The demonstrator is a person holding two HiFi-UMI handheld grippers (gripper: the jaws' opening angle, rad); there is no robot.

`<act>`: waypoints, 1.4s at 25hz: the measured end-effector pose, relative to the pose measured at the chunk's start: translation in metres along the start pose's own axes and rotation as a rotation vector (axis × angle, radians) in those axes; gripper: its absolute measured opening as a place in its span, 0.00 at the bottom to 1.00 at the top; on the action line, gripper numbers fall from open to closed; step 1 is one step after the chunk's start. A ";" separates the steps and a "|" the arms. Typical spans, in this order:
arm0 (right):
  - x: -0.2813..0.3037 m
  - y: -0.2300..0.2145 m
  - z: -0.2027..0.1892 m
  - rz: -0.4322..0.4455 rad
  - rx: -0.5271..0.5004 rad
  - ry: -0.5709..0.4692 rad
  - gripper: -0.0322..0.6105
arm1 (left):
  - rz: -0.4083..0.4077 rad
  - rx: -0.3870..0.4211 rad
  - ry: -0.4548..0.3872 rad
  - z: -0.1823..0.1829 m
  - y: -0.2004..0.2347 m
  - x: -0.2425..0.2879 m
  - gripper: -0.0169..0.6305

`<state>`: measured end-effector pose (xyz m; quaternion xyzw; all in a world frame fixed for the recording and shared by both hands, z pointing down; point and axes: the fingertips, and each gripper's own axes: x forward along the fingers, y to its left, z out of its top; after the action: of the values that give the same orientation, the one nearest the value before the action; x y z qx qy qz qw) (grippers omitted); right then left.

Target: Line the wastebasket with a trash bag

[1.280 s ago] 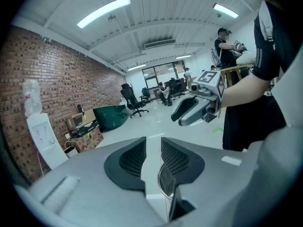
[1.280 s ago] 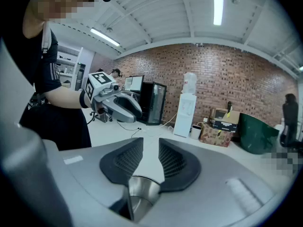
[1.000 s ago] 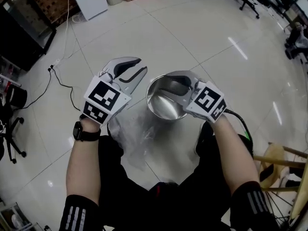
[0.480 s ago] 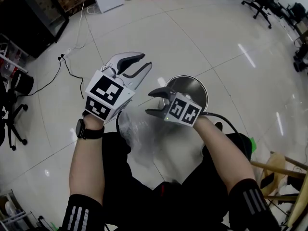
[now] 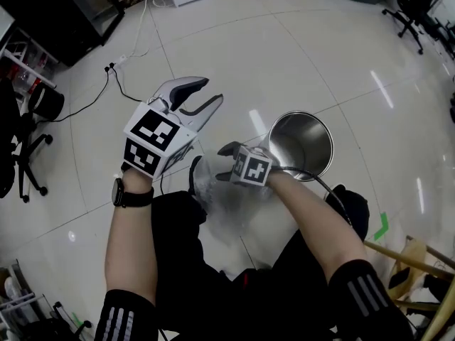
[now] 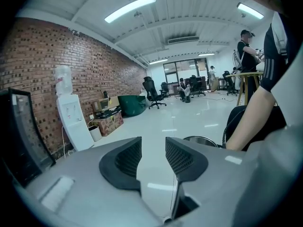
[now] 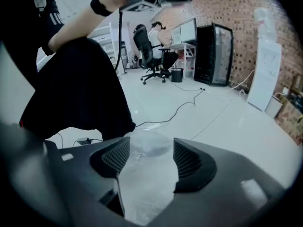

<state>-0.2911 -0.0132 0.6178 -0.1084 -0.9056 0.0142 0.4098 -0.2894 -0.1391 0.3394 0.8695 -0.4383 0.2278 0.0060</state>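
Note:
The steel wastebasket [image 5: 302, 144] stands upright on the tiled floor, and its rim [image 6: 201, 139] shows past my left jaws. A crumpled clear trash bag [image 5: 222, 203] lies on the floor by the person's knees, left of the bin. My right gripper [image 5: 220, 163] points left and down just over the bag. Its jaws are opening, and the bag [image 7: 147, 151] shows in the gap between them with neither pad pressing on it. My left gripper [image 5: 212, 91] hovers higher and to the left. Its jaws are opening with nothing between them [image 6: 153, 148].
An office chair [image 5: 21, 148] stands at the left, with a power cable [image 5: 121, 84] trailing over the floor and a dark cabinet [image 5: 64, 20] behind it. Wooden chair legs [image 5: 412, 261] are at the lower right. A water dispenser [image 6: 71, 117] stands by the brick wall.
My right gripper left its place over the bin and swung down and left to the bag, its jaws widening. My left gripper drifted a little and opened wider.

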 end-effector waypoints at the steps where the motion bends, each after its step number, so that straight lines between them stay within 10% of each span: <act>1: 0.011 0.003 -0.007 0.017 0.008 0.028 0.52 | 0.006 -0.002 0.003 -0.003 0.003 -0.003 0.26; 9: 0.065 0.017 -0.053 0.081 0.000 0.169 0.50 | 0.011 0.010 0.022 -0.015 0.009 -0.009 0.27; 14: 0.065 0.020 -0.046 0.056 -0.015 0.170 0.08 | 0.018 0.007 0.001 -0.009 0.015 -0.014 0.27; 35: -0.173 -0.068 0.039 -0.391 0.153 -0.307 0.06 | 0.014 0.063 -0.045 0.029 -0.009 0.013 0.27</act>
<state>-0.2220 -0.1126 0.4721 0.1033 -0.9573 0.0195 0.2693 -0.2646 -0.1490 0.3207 0.8711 -0.4369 0.2221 -0.0330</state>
